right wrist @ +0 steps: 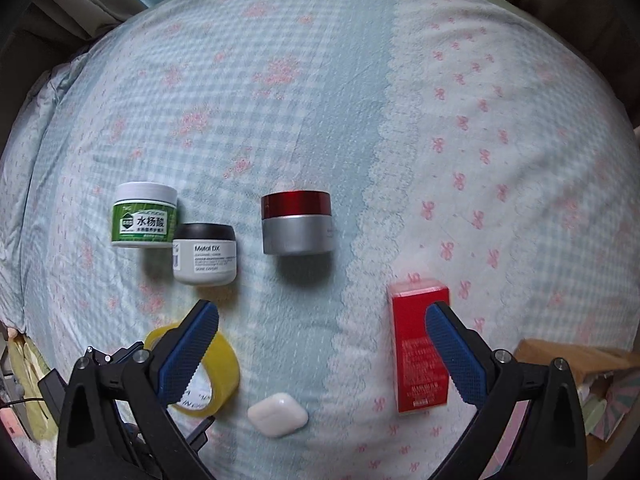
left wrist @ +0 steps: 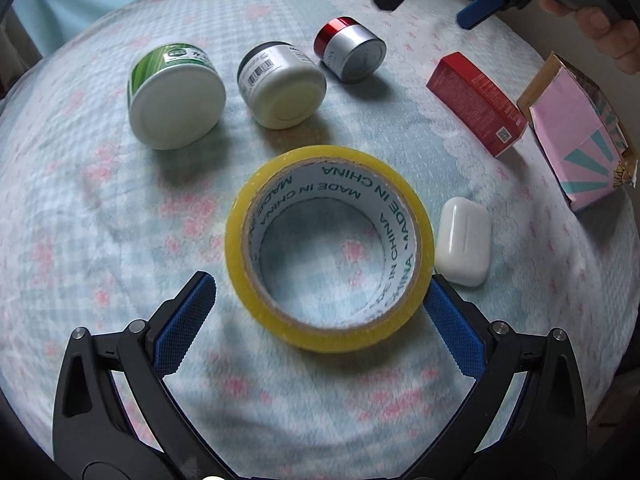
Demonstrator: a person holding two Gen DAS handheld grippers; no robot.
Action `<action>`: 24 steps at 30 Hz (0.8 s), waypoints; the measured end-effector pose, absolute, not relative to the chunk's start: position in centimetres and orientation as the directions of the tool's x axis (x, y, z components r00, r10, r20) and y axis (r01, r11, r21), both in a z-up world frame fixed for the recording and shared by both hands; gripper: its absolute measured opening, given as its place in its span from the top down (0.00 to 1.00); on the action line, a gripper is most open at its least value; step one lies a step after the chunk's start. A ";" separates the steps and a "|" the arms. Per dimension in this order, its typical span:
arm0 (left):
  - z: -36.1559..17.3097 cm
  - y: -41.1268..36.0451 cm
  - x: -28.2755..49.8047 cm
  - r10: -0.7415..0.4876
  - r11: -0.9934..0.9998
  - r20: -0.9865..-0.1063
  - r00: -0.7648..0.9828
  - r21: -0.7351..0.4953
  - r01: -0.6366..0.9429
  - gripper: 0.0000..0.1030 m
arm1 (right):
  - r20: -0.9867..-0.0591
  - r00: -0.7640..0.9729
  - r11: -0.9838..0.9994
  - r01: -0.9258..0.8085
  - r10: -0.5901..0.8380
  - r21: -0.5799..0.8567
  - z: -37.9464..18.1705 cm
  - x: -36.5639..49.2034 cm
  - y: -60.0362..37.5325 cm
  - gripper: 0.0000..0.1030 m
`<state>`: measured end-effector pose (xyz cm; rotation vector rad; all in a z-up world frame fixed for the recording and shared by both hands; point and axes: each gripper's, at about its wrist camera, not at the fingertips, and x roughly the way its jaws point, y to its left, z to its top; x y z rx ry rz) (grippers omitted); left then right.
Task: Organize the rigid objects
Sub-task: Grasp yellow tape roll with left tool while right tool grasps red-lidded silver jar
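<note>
A yellow tape roll lies flat on the bedspread. My left gripper is open around its near side, fingers apart from it. Beyond stand a green-labelled jar, a white jar with a black lid and a red-and-silver jar. A white soap-like case lies right of the tape. A red box lies further right. My right gripper hangs open above the bed with nothing between its fingers.
A pink and teal cardboard box sits open at the right edge of the bed. The checked floral bedspread stretches far beyond the jars. A hand holding the other gripper shows at the top right of the left wrist view.
</note>
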<state>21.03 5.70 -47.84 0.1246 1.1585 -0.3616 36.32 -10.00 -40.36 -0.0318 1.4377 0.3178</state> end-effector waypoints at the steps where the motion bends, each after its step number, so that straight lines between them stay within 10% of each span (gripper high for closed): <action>1: -47.9 5.6 21.2 -0.217 0.935 -0.910 0.355 -0.088 0.344 0.00 | -0.976 0.094 0.956 -0.242 0.194 0.167 -41.0 36.8 -9.6 0.00; 15: -49.4 4.0 24.0 -0.238 0.928 -0.894 0.380 -0.094 0.361 0.00 | -0.986 -0.008 0.962 -0.218 0.168 0.165 -46.3 41.8 -7.9 0.18; 24: -49.3 3.7 24.2 -0.225 0.924 -0.887 0.403 -0.064 0.376 0.06 | -0.981 -0.032 0.948 -0.254 0.189 0.191 -46.7 42.4 -6.4 0.52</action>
